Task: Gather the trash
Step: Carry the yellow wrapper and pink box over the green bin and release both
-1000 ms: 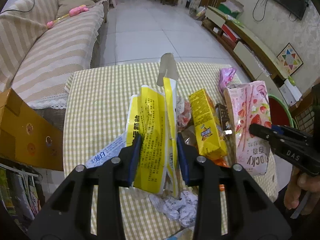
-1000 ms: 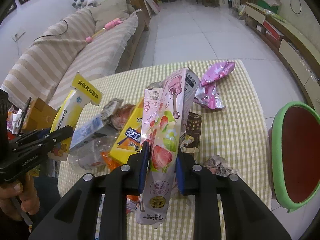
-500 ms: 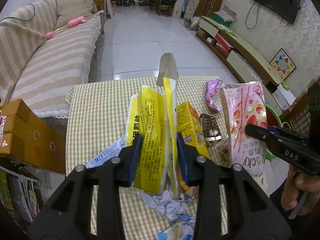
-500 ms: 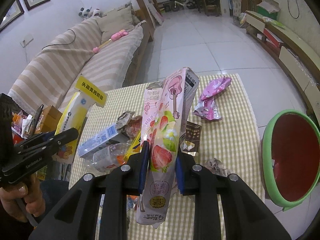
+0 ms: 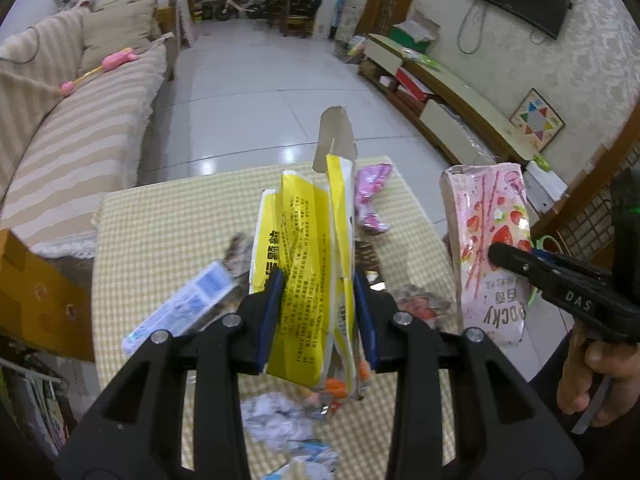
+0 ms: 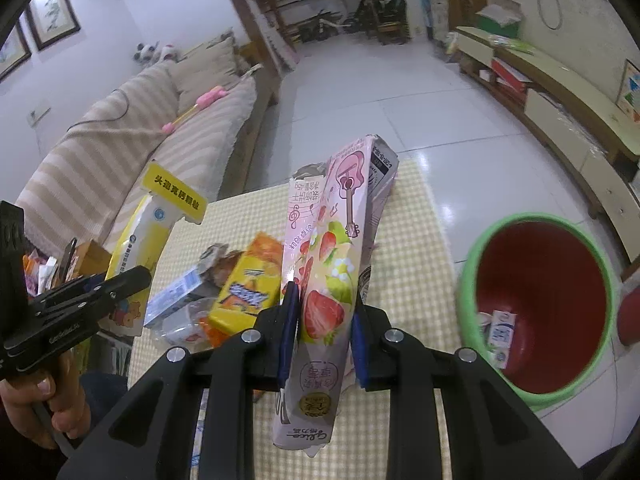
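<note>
Above the checked table's (image 6: pixel 408 280) right edge, both grippers, the left gripper (image 5: pixel 318 312) clamping a flattened yellow carton (image 5: pixel 308 264) and the right gripper (image 6: pixel 322 332) a pink strawberry snack box (image 6: pixel 324 280), needed firm grips until centred over the green-rimmed red bin (image 6: pixel 536 300).

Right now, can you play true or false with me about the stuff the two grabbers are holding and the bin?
1. The left gripper has its jaws shut on a yellow box. True.
2. The right gripper is empty. False: its jaws are shut on a pink strawberry box.
3. The green bin is red inside and already has a small carton in it. True.
4. The bin stands on top of the checked tablecloth. False: it stands beside the table, on the floor.
5. A pink crinkly wrapper still lies on the table. True.
6. The pink toy is on the floor. False: it lies on the striped sofa.
</note>
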Tool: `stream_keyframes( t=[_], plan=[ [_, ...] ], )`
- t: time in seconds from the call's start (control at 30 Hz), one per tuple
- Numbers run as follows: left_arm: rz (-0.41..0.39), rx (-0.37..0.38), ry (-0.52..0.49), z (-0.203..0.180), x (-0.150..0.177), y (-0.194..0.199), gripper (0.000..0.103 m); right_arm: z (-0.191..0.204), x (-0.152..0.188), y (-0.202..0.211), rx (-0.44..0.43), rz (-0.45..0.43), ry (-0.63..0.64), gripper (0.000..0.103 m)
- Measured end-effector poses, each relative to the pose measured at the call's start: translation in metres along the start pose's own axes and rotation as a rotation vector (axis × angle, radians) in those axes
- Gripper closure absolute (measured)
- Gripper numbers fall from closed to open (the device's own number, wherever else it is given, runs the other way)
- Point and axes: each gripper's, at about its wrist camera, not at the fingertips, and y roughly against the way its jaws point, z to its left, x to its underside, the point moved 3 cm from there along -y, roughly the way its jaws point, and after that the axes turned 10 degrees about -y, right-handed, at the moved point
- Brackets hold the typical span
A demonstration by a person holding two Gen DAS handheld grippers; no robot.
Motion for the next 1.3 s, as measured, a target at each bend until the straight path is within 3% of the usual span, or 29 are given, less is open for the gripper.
stream_keyframes(
  t=[0.77,0.93,1.3],
  plan=[
    [0.033,0.224,-0.146,-0.134,-0.053,-0.064,0.069,-0.159,-0.026,0.069,0.223,-0.129,-0.189,0.080],
    [0.045,0.275,-0.159,-0.162,-0.062,-0.078,0.069,-0.187,-0.036,0.070,0.280,-0.150,-0.215,0.080],
    [0.087,0.340,-0.203,-0.221,-0.073,-0.112,0.069,-0.229,-0.030,0.060,0.299,-0.136,-0.288,0.080]
  ],
)
